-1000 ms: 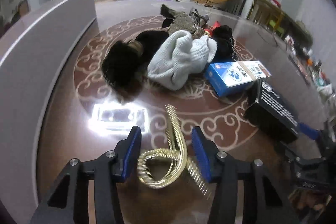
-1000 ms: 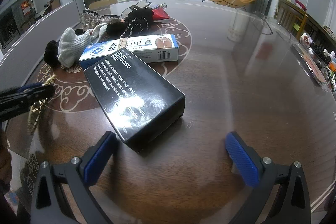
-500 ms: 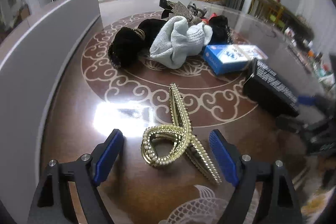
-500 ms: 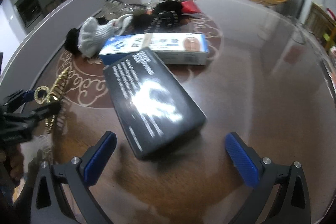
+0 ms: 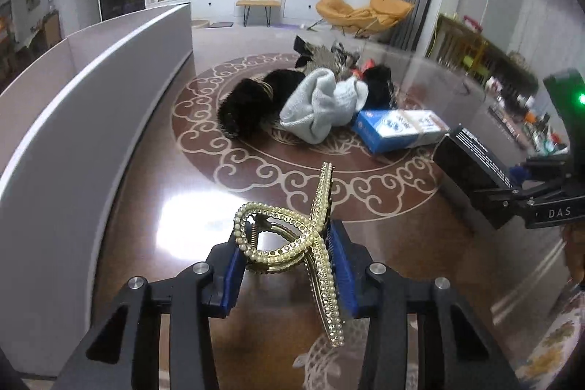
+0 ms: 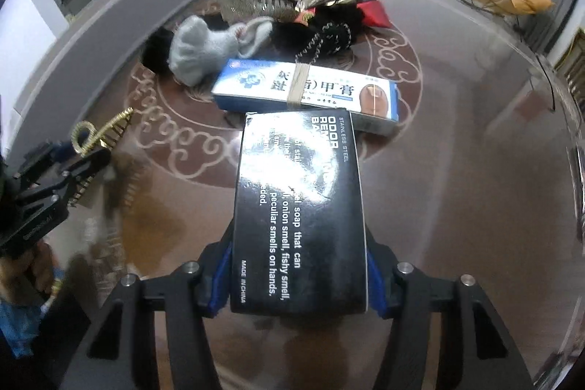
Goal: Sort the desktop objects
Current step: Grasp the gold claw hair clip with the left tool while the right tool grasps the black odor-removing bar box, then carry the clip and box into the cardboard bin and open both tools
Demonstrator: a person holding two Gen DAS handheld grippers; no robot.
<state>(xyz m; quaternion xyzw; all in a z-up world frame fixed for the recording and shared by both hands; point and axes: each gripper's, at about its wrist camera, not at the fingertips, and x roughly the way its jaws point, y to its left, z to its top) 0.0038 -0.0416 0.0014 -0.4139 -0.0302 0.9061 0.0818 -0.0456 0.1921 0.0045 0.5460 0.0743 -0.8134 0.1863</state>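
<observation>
A gold hair clip (image 5: 279, 212) set with pearls sits between the blue pads of my left gripper (image 5: 287, 262). Its jaws are closing, and both pads touch the clip. From the right wrist view the same clip (image 6: 95, 134) shows at the far left in the left gripper (image 6: 73, 167). A black box (image 6: 299, 192) with white print fills the middle of that view. My right gripper (image 6: 298, 280) is closing on its near end, a pad against each long side. The box's far end lies by a blue and white box (image 6: 303, 90). In the left wrist view the black box (image 5: 471, 163) is at the right.
A grey knit item (image 5: 321, 105), black furry items (image 5: 248, 105), a comb and a red pouch (image 6: 373, 13) are heaped at the round patterned table's middle. A grey partition (image 5: 91, 105) curves along the left. The glass table's edge (image 6: 548, 79) runs on the right.
The left jaws widened around the lying clip, then closed on it. The right gripper turned to line up with the black box and closed from wide open onto its sides.
</observation>
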